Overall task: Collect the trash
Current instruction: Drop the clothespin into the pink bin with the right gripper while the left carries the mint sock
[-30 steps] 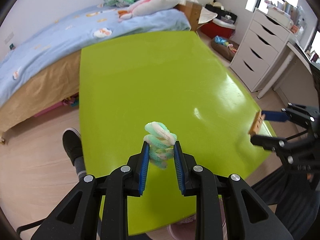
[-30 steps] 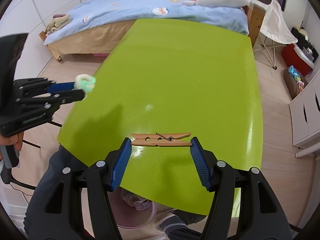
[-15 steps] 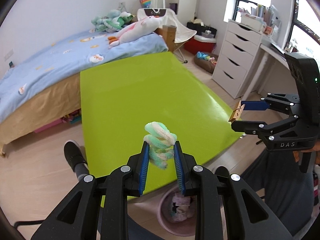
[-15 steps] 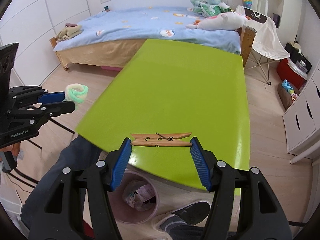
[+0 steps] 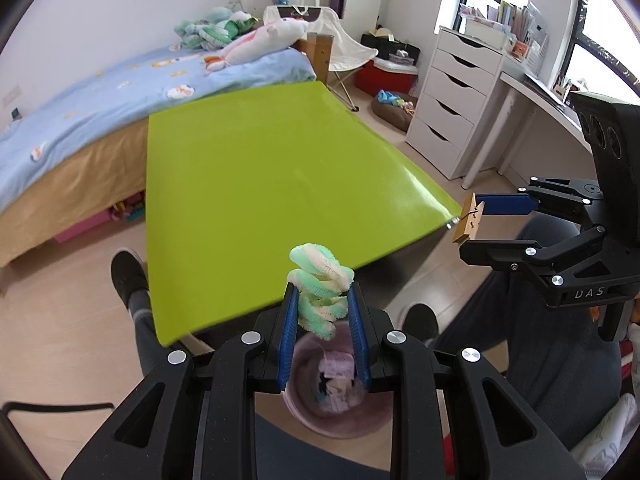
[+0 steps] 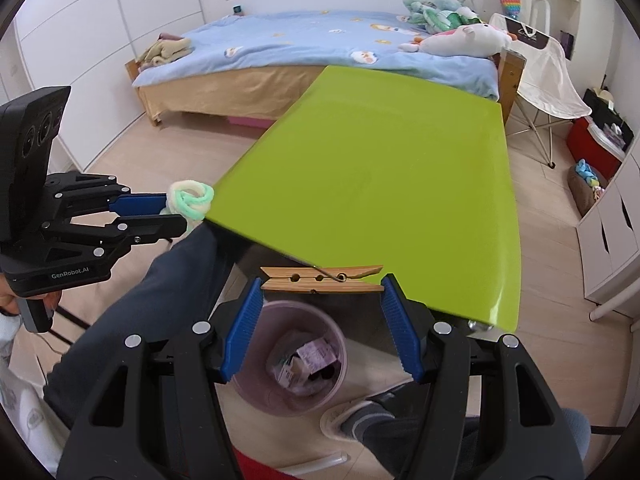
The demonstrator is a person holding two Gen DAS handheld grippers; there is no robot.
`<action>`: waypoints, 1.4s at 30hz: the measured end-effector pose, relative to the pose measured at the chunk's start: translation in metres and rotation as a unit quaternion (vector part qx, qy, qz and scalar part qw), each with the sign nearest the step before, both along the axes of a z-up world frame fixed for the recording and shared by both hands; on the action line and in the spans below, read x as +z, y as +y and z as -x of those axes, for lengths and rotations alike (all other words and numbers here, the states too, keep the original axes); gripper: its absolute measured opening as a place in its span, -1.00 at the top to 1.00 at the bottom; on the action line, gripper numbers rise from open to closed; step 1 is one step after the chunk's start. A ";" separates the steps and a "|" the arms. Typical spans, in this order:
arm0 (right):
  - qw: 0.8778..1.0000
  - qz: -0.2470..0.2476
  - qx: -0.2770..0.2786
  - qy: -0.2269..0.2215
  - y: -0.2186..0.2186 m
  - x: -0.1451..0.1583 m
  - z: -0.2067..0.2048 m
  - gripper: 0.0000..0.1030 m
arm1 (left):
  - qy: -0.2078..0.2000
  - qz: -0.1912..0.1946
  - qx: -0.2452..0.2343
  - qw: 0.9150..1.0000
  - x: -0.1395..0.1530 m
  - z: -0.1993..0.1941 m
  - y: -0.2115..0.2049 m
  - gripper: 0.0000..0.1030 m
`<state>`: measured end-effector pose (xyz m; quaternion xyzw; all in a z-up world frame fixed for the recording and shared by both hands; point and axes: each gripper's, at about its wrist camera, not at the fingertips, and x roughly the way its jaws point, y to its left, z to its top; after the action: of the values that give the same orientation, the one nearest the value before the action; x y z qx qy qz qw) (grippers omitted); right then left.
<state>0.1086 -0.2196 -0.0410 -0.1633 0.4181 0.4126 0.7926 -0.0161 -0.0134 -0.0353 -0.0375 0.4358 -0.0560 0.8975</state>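
My left gripper is shut on a coiled green-and-white pipe cleaner and holds it above a pink trash bin on the floor. My right gripper is shut on a wooden clothespin, held end to end, above the same bin, which holds paper scraps. The left gripper with the pipe cleaner shows at the left of the right wrist view. The right gripper with the clothespin shows at the right of the left wrist view.
The green table lies ahead, its near edge just beyond the bin. The person's legs and shoes flank the bin. A bed stands behind the table, white drawers at the right.
Both grippers have pulled back from over the table and now hang past its near edge, over the trash bin. Each still holds its item.
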 end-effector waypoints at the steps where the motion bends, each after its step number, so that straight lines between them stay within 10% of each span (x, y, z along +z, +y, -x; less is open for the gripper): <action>1: 1.000 -0.001 0.003 0.002 -0.001 -0.001 0.004 -0.17 | 0.001 0.001 -0.001 1.000 -0.001 0.003 -0.001 0.52; 21: 0.998 0.005 0.054 0.035 0.009 -0.020 0.033 -0.18 | 0.011 0.023 0.013 1.000 -0.010 0.034 0.003 0.52; 29: 0.998 0.005 0.038 0.041 0.004 -0.024 0.030 -0.81 | 0.017 0.026 0.007 0.999 -0.012 0.036 0.000 0.52; 42: 0.999 -0.006 -0.022 0.026 -0.021 -0.013 0.019 -0.89 | 0.030 0.033 -0.021 0.999 -0.018 0.032 -0.016 0.52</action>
<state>0.0897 -0.2406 -0.0543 -0.1385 0.4392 0.4018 0.7915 -0.0479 -0.0298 -0.0531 -0.0599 0.4608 -0.0878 0.8811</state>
